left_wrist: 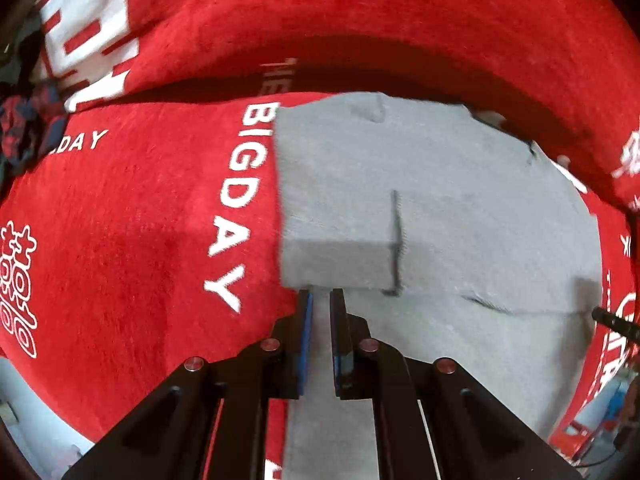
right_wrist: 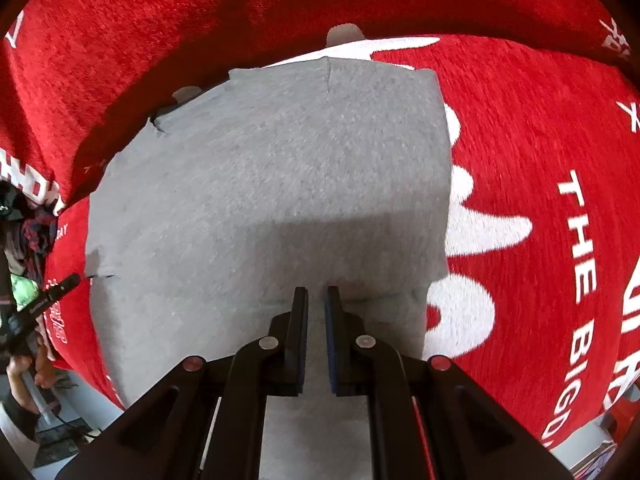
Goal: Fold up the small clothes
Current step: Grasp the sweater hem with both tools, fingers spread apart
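Note:
A grey garment (left_wrist: 436, 208) lies on a red sofa cover, partly folded, with a folded-over flap at its left near edge. It also shows in the right wrist view (right_wrist: 272, 184), spread flat. My left gripper (left_wrist: 319, 293) hovers just above the garment's near left edge, jaws a small gap apart, nothing between them. My right gripper (right_wrist: 316, 290) is over the garment's near right part, jaws likewise slightly apart and empty. The left gripper's tip (right_wrist: 60, 286) shows at the left of the right wrist view.
The red sofa cover (left_wrist: 140, 220) with white lettering "BIG DAY" covers seat and backrest (left_wrist: 360, 8). A dark red patterned cloth heap (left_wrist: 24, 128) lies at the far left. A pale floor and clutter show at the lower edges.

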Tool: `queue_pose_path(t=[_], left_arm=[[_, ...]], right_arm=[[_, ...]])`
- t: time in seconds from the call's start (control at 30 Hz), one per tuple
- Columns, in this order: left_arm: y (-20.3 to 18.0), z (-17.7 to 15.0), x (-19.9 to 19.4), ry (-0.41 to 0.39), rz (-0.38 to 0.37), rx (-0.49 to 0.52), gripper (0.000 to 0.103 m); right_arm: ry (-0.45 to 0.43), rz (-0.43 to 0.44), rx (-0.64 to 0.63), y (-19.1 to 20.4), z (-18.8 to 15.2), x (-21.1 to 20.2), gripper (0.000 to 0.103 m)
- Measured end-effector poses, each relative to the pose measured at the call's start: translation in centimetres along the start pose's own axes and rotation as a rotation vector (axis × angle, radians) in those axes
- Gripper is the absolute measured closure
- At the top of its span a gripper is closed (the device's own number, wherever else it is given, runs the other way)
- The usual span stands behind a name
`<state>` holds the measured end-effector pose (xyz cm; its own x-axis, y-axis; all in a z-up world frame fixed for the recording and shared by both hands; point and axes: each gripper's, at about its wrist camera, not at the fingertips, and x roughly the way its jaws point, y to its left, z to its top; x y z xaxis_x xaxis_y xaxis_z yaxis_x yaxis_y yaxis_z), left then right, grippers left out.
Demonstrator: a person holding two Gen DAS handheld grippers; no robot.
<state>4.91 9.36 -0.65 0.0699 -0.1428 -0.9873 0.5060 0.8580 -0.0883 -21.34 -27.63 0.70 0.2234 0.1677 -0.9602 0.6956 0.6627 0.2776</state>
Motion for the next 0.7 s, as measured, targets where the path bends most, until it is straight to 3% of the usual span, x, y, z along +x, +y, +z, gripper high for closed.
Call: queue_pose_path(t=[0.23,0.3,0.37,0.4,0.43,0.47,0.7], left_arm=[[-2.3,-1.7,-1.3,0.003,-0.017,0.031,0.093],[-2.9,-1.7,-0.8,0.016,-0.017,0.037,0.093],[-3.4,-2.1,-0.8,0.032,-0.02,0.044,0.093],[-3.6,-2.3,-0.9,0.037,-0.021,0.044,0.087],[-3.8,-2.5,-0.9,0.041,-0.022,0.042,0.067],[-4.0,-2.6,-0.8,0.051,-0.016,0.037,0.0],[-6.3,-2.5,0.2,0.06,0.009,0.082,0.001]], right_arm=[[0.02,0.024,0.006,0.9,-1.0,-0.7,0.093],[0.025,0.025,0.005,1.4,-1.2,-0.7,0.084],[0.026,0.032,0.003,1.7,-1.4,-0.9,0.066],[0.026,0.037,0.0,1.9,-1.6,-1.0,0.064],[0.027,0.041,-0.003,2.0,-1.6,-1.0,0.064],[0.032,0.045,-0.006,2.2,-1.7,-0.9,0.064],[0.07,0.076,-0.008,2.6,-2.4,-0.2,0.063]])
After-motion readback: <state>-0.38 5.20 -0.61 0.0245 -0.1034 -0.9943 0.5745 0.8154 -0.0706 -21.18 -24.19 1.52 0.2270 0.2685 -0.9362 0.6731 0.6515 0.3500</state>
